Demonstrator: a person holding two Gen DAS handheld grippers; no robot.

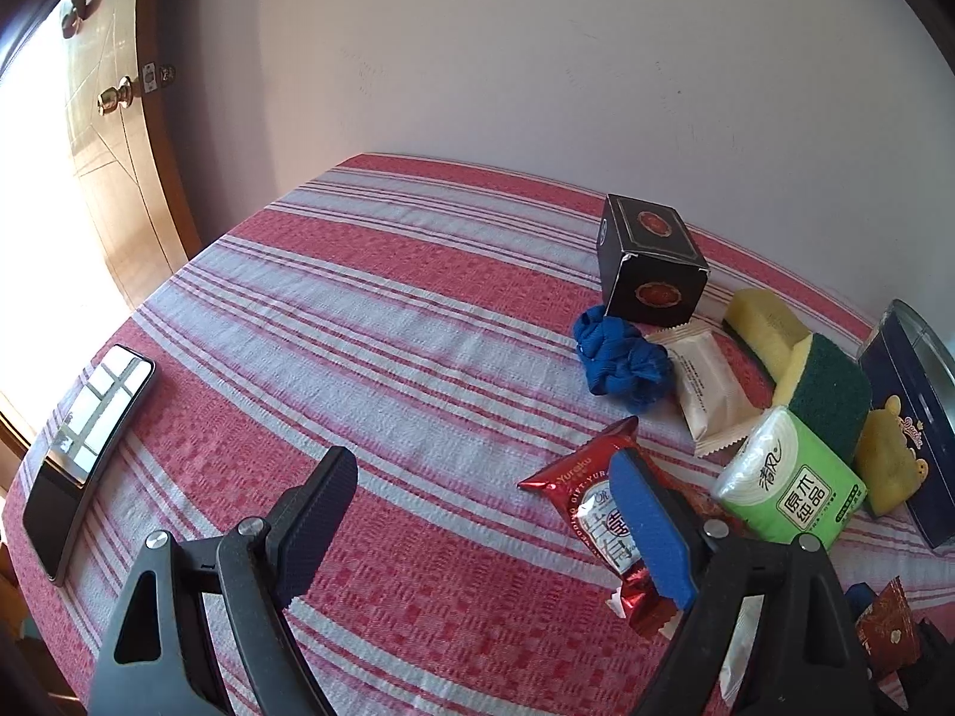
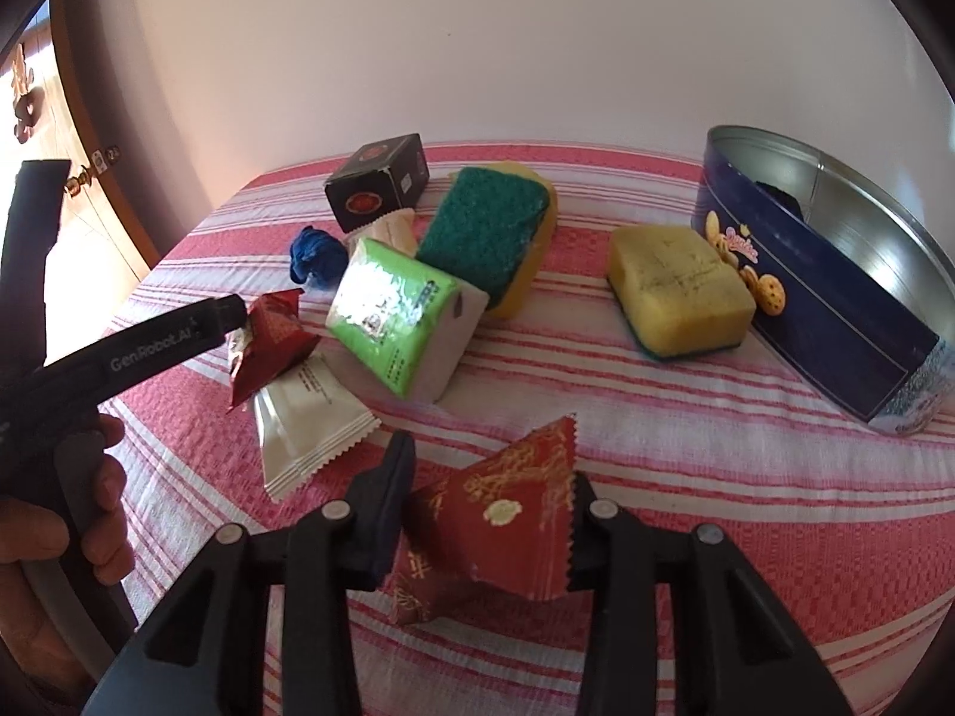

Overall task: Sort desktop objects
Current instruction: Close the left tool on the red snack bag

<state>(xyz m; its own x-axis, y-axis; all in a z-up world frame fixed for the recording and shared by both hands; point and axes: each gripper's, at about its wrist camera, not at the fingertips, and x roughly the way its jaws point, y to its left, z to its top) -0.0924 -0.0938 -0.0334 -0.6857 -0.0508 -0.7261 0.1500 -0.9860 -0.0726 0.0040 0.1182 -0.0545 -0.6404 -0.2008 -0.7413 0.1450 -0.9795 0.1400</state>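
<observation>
Bright daylight from the blown-out left edge by the door [image 1: 113, 137], strong fisheye bending, dark corners.

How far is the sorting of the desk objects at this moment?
Early stage. Done: only one dark item lies in the blue tin. In hand: the right gripper pinches a red packet; the left gripper is open. Left: sponges, green tissue pack, black box, other packets.

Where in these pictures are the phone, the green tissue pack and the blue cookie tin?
phone [image 1: 89, 453], left wrist view, middle of its dark glass screen.
green tissue pack [image 2: 388, 310], right wrist view, its shiny green top face.
blue cookie tin [image 2: 835, 310], right wrist view, its dark blue outer wall.
</observation>
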